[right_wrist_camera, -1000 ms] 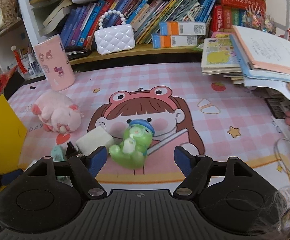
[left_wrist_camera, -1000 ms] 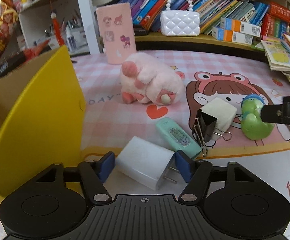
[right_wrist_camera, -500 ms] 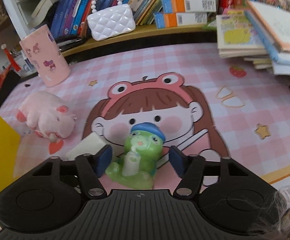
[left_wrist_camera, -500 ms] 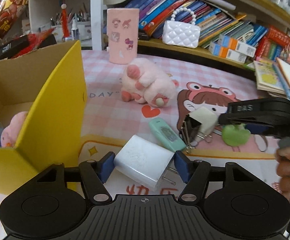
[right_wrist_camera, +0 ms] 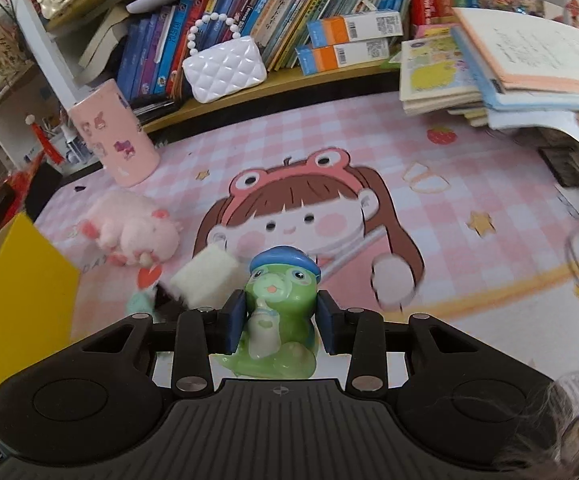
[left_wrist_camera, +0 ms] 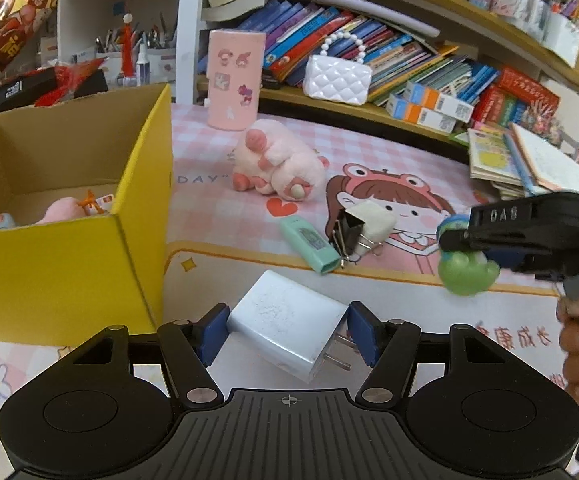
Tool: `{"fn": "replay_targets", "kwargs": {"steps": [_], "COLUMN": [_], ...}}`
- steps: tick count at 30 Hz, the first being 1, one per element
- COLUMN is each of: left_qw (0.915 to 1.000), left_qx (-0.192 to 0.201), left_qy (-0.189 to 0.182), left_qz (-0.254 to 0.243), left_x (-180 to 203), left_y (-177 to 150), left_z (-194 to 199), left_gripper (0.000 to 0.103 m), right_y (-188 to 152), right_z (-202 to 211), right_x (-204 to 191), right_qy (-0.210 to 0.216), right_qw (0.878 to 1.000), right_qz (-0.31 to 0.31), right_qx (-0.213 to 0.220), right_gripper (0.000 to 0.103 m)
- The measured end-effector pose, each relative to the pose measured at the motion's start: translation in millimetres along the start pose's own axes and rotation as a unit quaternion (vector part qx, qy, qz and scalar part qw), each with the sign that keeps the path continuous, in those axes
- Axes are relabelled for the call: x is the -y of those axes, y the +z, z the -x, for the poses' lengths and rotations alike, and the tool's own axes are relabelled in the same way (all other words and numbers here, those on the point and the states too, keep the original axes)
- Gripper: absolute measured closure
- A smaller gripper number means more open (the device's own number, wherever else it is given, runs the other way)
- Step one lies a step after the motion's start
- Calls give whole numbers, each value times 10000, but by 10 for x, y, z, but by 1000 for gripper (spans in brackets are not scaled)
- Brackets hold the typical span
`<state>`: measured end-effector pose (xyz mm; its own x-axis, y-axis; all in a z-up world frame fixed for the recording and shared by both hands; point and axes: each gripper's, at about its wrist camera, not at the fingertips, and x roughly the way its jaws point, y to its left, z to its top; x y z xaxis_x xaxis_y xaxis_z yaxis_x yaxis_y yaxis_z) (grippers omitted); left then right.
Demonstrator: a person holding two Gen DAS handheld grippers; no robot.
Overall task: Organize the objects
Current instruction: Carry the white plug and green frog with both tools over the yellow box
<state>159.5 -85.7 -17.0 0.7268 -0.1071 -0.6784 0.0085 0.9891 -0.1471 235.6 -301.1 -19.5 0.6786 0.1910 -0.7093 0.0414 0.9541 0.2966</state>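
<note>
White charger plug (left_wrist_camera: 289, 326) clamped between left gripper (left_wrist_camera: 287, 330) pads, prongs toward right pad, lifted beside yellow cardboard box (left_wrist_camera: 69, 216) w/ small toys inside. Green frog figure (right_wrist_camera: 275, 312), blue cap, pinched in right gripper (right_wrist_camera: 277, 320); jaws just been closing, pads now on its sides. On pink cartoon mat (right_wrist_camera: 469, 160) nearby: pink plush (left_wrist_camera: 277, 164), mint stick (left_wrist_camera: 311, 244), black binder clip (left_wrist_camera: 347, 230) against white block (left_wrist_camera: 373, 220). "DAS" on right gripper body; "DAY" on mat.
</note>
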Motion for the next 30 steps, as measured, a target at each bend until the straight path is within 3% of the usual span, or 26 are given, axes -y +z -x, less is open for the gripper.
{"fn": "replay_targets", "kwargs": {"steps": [13, 30], "left_qw": [9997, 9987], "left_qx": [202, 241], "left_qy": [-96, 212], "left_qz": [25, 402], "left_x": [-351, -1229], "left_y": [-218, -674], "left_z": [440, 1124], "left_gripper": [39, 39], "right_y": [-836, -1562], "right_z": [508, 801], "right_x": [-648, -1545], "right_qy": [226, 536], "right_qw": [9942, 9861], "right_qz": [1038, 1509], "right_qx": [-168, -448], "right_gripper": [68, 68]}}
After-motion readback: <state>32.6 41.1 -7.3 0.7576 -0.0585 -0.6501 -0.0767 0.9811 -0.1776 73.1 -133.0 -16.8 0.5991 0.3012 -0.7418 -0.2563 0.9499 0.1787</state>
